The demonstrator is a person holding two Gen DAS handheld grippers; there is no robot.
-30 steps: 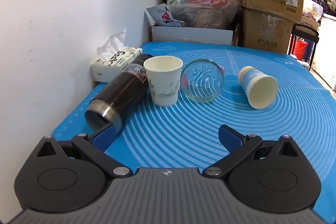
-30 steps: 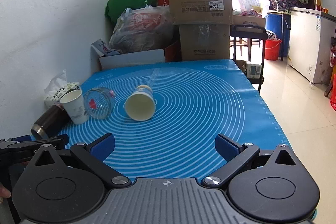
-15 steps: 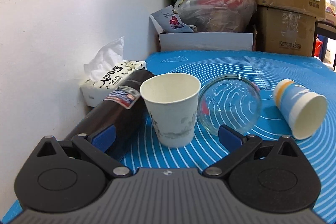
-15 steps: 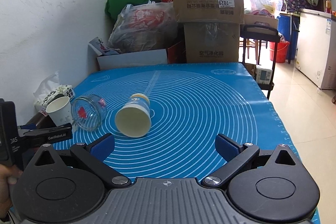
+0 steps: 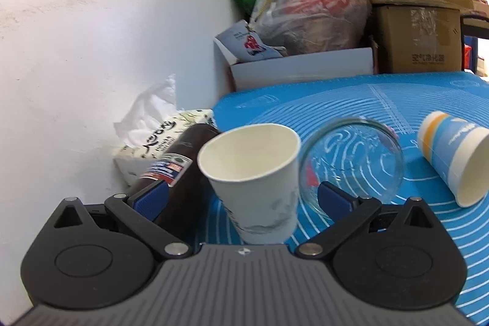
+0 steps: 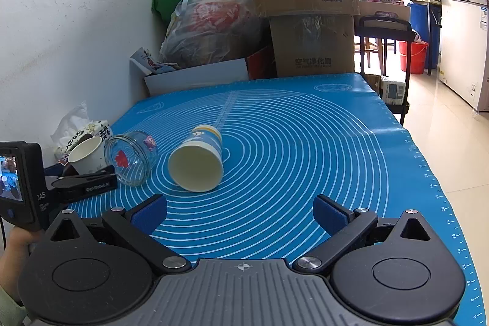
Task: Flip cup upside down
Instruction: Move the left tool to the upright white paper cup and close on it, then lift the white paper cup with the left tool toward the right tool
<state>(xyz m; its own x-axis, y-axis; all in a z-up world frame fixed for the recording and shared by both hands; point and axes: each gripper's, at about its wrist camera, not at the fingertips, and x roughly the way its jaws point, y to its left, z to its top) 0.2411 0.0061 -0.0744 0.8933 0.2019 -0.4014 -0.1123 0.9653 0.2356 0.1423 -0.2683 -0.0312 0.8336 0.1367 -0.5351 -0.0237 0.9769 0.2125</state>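
A white paper cup (image 5: 253, 173) stands upright, mouth up, on the blue mat (image 5: 382, 100). My left gripper (image 5: 241, 200) is open, with the cup between its two blue pads and not squeezed. The cup also shows small at the left of the right wrist view (image 6: 87, 155). A blue and white paper cup (image 6: 197, 164) lies on its side mid-mat, mouth toward the camera; it also shows in the left wrist view (image 5: 455, 161). My right gripper (image 6: 240, 214) is open and empty, low over the near part of the mat (image 6: 305, 142).
A glass jar (image 5: 351, 164) lies on its side right of the white cup. A dark flask (image 5: 180, 173) lies left of it, beside a tissue pack (image 5: 152, 139) against the wall. Boxes (image 6: 305, 5) and bags (image 6: 211, 26) crowd the far edge. The mat's right edge drops to the floor (image 6: 443, 127).
My left gripper has moved forward, so the white cup now sits between its open pads. The right gripper has moved a little forward. The cups, jar and flask have not moved.
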